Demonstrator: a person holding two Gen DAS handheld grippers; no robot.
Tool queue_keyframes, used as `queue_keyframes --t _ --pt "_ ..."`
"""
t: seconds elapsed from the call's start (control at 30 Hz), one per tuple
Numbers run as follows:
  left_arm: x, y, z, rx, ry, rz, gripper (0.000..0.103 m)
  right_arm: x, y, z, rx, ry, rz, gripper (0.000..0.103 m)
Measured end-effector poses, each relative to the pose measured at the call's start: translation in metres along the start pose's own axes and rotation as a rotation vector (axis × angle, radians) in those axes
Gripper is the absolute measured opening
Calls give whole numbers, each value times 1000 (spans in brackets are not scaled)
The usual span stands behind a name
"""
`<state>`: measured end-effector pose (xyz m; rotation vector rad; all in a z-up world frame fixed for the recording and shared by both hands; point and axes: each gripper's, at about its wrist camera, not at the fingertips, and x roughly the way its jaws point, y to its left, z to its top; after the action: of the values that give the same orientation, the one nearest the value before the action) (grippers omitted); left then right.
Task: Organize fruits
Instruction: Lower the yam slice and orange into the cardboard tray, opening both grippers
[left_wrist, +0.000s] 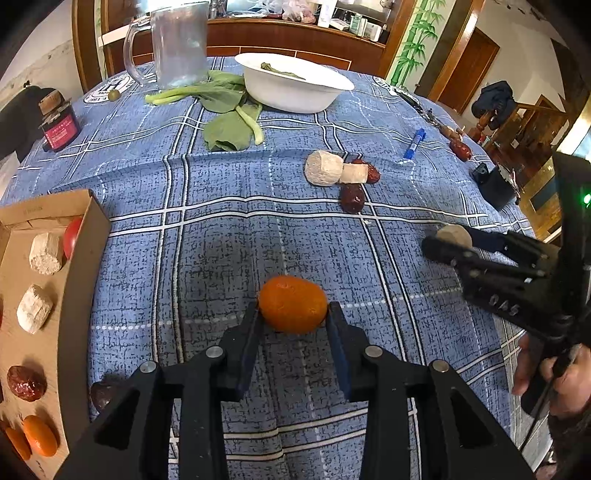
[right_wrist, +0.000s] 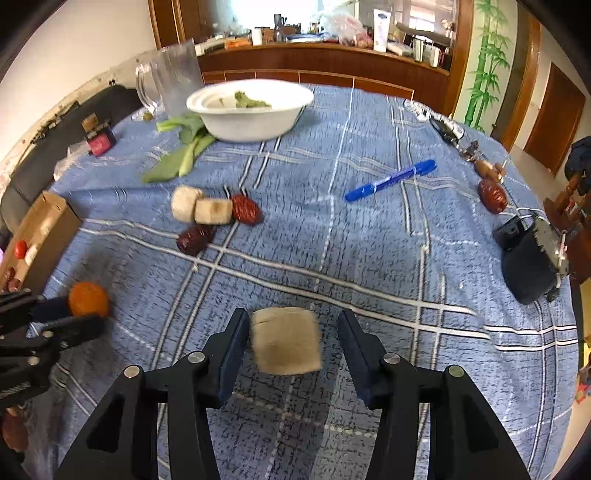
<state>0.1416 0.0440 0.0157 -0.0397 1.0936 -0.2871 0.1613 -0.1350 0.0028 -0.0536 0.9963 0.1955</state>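
A small orange (left_wrist: 292, 302) sits between the fingers of my left gripper (left_wrist: 292, 314), whose pads press on both its sides just above the blue checked cloth. The right wrist view shows this gripper (right_wrist: 74, 314) with the orange (right_wrist: 88, 299) at far left. My right gripper (right_wrist: 293, 321) stands open around a pale beige cylinder piece (right_wrist: 286, 341), which is blurred; a gap shows on its right side. A cardboard box (left_wrist: 79, 258) at left holds pale pieces, red dates, small oranges and a red tomato.
Two pale pieces (right_wrist: 199, 208) and two red dates (right_wrist: 195, 238) lie mid-table. Behind them are a white bowl (left_wrist: 295, 92), green leaves (left_wrist: 225, 110), a clear jug (left_wrist: 177, 44), a blue pen (right_wrist: 391, 181), a red jar (left_wrist: 59, 125) and a black object (right_wrist: 532, 262) at the right edge.
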Motion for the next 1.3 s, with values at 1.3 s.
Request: queue_keyframes --t 1.3 --pt "-151 103 -103 -168 -171 21 33 -84 152 -40 -170 -132 109 32"
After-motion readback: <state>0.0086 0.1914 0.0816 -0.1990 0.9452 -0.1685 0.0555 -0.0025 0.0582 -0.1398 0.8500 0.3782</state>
